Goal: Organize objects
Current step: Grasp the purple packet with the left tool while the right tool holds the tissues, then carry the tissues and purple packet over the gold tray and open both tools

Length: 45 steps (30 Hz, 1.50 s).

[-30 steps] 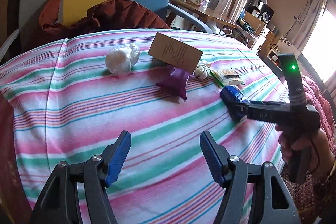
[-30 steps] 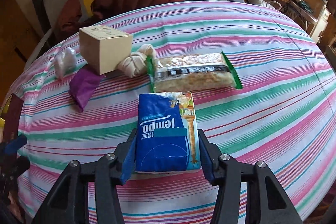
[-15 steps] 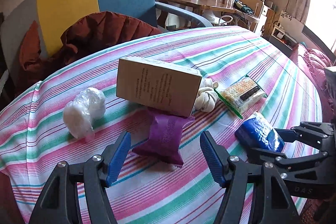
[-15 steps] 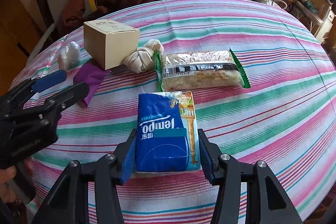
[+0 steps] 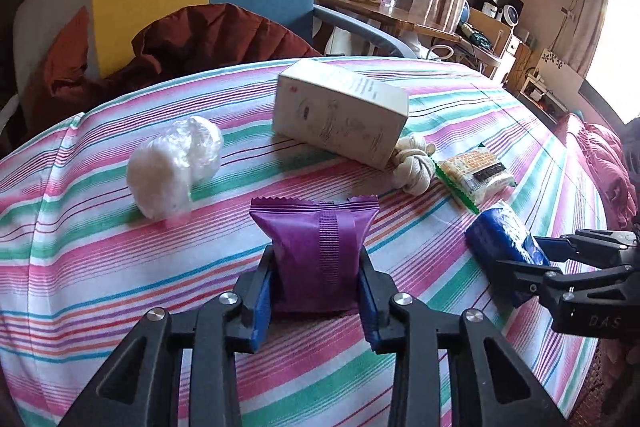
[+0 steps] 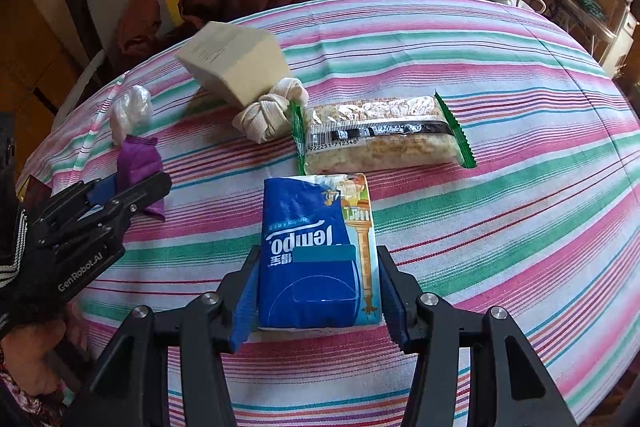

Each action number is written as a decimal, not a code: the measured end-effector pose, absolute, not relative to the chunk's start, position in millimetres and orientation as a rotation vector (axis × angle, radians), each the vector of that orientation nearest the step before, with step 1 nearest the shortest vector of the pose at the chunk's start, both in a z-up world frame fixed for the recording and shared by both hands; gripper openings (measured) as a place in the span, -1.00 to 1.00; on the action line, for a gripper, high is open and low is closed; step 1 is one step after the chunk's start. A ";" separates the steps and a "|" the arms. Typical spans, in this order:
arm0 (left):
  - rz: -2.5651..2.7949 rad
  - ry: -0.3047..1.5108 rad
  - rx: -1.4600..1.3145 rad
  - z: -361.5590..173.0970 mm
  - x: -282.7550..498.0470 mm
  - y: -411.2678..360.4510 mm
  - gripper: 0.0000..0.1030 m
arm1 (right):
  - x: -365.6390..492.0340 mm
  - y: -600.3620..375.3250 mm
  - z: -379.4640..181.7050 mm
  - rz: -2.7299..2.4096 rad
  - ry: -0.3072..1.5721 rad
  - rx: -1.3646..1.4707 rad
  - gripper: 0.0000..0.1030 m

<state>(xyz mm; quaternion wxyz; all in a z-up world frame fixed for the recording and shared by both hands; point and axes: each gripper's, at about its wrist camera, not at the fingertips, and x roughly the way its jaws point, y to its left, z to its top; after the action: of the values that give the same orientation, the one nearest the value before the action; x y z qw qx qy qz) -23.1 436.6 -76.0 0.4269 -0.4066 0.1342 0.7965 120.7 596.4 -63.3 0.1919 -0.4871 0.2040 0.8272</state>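
striped tablecloth point(image 5: 100, 267) | left hand-held gripper point(image 5: 316, 297) closing on purple packet point(image 5: 316, 247) | right hand-held gripper point(image 6: 318, 301) grips tissue pack point(image 6: 316, 259)

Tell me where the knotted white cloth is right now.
The knotted white cloth lies on the striped tablecloth, touching the tilted cardboard box on one side and the green-edged snack packet on the other, beyond both grippers.

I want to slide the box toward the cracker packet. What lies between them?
A knotted white cloth lies between the box and the cracker packet, touching both; the right wrist view shows it best.
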 end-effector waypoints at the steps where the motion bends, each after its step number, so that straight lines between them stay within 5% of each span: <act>1: 2.001 0.324 -1.015 -76.0 -21.6 430.9 -0.30 | 120.0 595.9 -63.2 2.326 0.573 -1.362 0.04; 45: 2.214 -0.010 -0.941 -7.8 40.2 177.2 -0.32 | 95.0 468.9 -54.9 2.779 0.181 -1.293 0.04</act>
<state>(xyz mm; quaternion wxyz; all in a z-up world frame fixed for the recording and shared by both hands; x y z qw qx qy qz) 40.2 177.2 -7.8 0.3596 -0.3648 -0.0040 0.8588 95.0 468.9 -54.9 0.0353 -0.4209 0.0589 0.9045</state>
